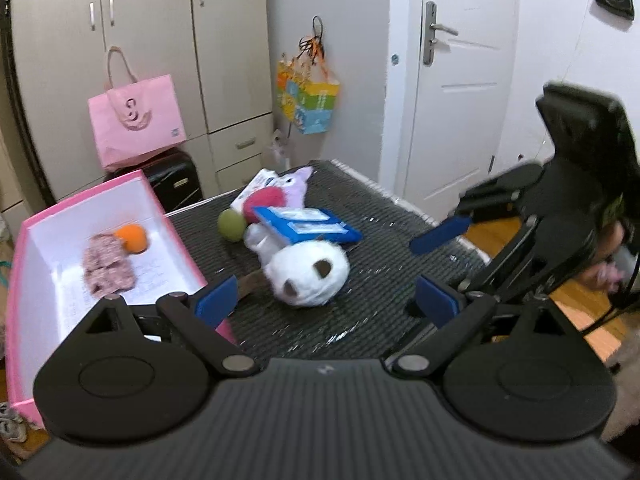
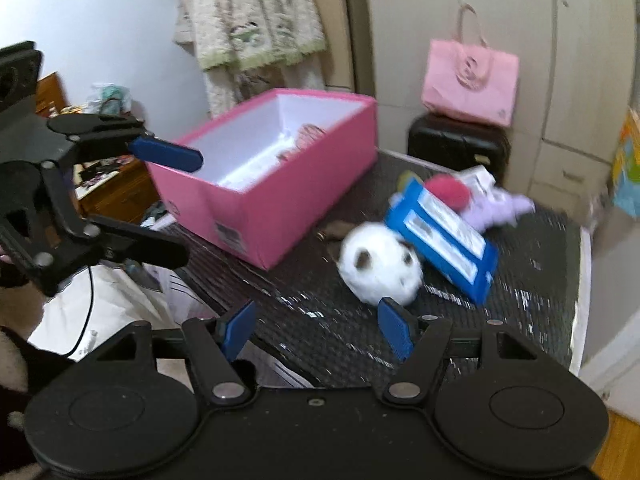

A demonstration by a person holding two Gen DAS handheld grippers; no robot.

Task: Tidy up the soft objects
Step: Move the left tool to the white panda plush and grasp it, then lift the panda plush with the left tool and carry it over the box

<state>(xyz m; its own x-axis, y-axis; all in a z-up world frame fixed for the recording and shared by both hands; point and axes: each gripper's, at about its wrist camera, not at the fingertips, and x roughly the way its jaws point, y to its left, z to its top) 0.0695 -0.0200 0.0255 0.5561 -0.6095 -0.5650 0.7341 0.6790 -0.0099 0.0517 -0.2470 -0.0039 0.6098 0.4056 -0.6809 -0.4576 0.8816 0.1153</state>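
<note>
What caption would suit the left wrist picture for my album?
Open left claw faces a white plush toy with brown spots on the dark mat, beside an open pink cardboard box.

Opposed wrist views, seemingly shared table.

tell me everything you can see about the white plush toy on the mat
The white plush toy is round and fluffy, with brown patches that look like ears or eyes. It lies on the dark ribbed mat, near the pink box but outside it. The blue packet leans against its far side, and a brown part trails off toward the box. No gripper touches it. It is motion-blurred, so finer detail is unclear.
</note>
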